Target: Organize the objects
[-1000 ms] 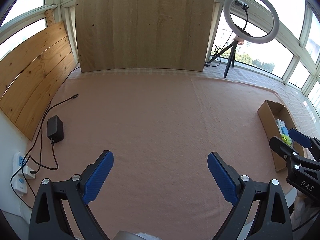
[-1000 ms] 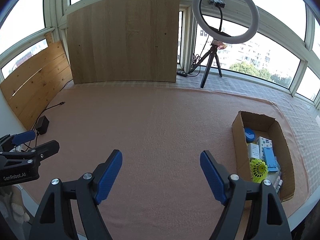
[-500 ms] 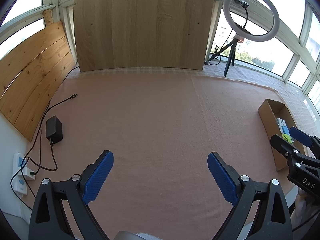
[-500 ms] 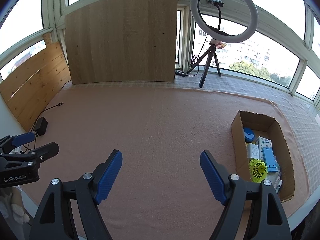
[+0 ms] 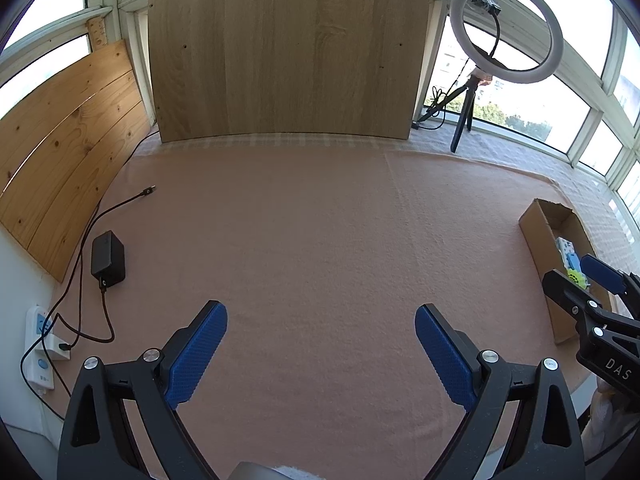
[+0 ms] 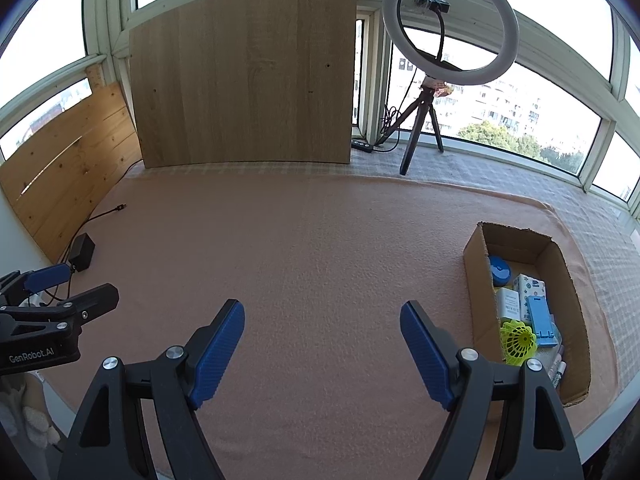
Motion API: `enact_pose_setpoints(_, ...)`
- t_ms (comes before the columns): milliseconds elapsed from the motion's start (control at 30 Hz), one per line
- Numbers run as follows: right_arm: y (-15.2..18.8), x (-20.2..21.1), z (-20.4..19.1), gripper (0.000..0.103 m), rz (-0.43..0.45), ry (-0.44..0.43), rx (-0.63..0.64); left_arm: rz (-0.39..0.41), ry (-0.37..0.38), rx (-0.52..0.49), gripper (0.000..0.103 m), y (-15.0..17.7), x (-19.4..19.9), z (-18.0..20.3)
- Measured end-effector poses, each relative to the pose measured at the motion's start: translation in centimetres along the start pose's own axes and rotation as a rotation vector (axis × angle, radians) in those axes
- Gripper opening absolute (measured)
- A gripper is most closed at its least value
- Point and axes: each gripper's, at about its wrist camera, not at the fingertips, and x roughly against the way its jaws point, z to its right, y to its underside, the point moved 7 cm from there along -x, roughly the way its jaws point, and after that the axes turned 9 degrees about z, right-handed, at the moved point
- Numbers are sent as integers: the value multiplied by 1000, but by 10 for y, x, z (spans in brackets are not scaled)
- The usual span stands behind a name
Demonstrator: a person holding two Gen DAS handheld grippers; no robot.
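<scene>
Both grippers hover over the pink cloth [image 6: 320,248] that covers the table, nothing between the blue pads.

Left gripper [image 5: 320,344]: jaws wide apart, empty, lower centre of the left wrist view. Right gripper [image 6: 322,344]: jaws wide apart, empty, lower centre of the right wrist view. Each gripper shows at the edge of the other's camera, left one at the left edge, right one at the right edge.

Cardboard box [image 6: 478,276] lies at the right of the right wrist view, near the table's edge, open top. Inside: a blue round item [image 6: 500,270] toward the far end, white packs [image 6: 530,286] next to it, a light blue stand [image 6: 540,320] in the middle, a yellow shuttlecock [image 6: 516,342] at the near side, touching the stand. Some small tubes at the near end, too small to identify.

The cloth outside the box carries only a black power adapter [image 5: 107,254] with its cable at the left edge; a white power strip [image 5: 38,344] lies lower left.

Back of the frame: a wooden board [image 5: 286,50] standing upright, a plank panel [image 5: 68,152] on the left, a ring light on a tripod [image 6: 448,28] upper right by the windows.
</scene>
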Motion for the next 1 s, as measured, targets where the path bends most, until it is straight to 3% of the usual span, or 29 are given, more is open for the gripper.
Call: enact_pose_setpoints(1000,2,-2,2,77,-1,17,-6,-1,3,-12,97,-5,-5,1)
